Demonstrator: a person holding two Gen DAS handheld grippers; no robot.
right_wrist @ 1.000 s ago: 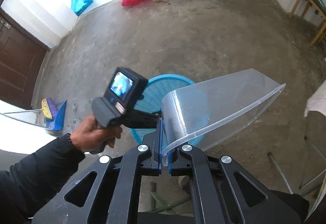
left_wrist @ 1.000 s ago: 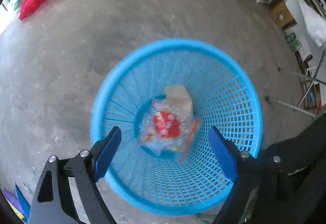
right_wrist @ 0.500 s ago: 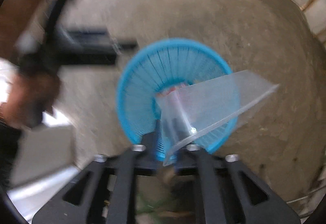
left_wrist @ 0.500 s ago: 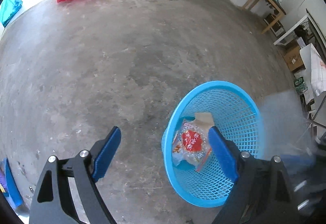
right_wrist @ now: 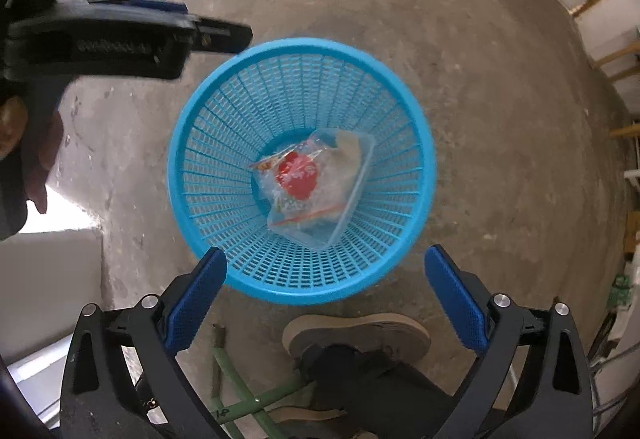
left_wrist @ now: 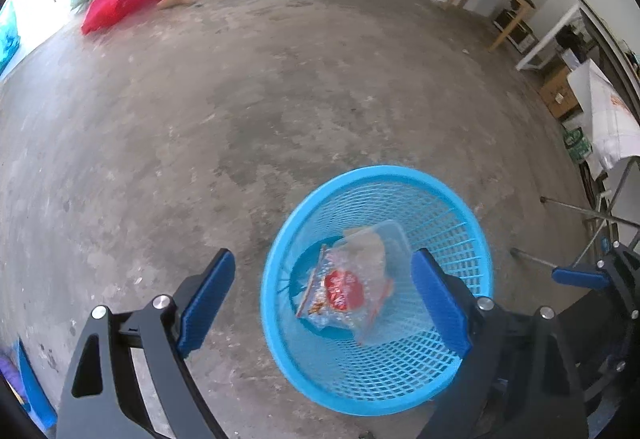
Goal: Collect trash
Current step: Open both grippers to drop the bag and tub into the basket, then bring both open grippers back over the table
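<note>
On my left, the left gripper [left_wrist: 322, 303] is spread wide with nothing between its pads, hanging above the floor [left_wrist: 200, 119] at the basket's edge. One finger [left_wrist: 440, 303] overlaps the basket [left_wrist: 280, 259] in that view, though I can't tell whether it is over the rim or only in line with it.

In the middle sits the basket, upright on the concrete. The trash is inside: a clear tray [right_wrist: 352, 175] leaning against the mesh wall, on top of a crumpled bag [right_wrist: 298, 175] with a red print.

To the right, the right gripper [right_wrist: 326, 295] has just been opening and now stands fully apart over the basket's near rim, empty (the tray is clear of its pads). A shoe [right_wrist: 356, 335] is planted just beside the basket.

What worries me: the basket is light and open-topped, so a finger or that shoe catching the rim as I pull away could tip it and spill everything. The tray rests on edge and could slide or spring.

Hard to read: the whitish scrap under the tray is blurred, and clear plastic on clear plastic hides where one piece ends. Whether more trash lies on the floor near me I can't say; the grippers block the lower view.
</note>
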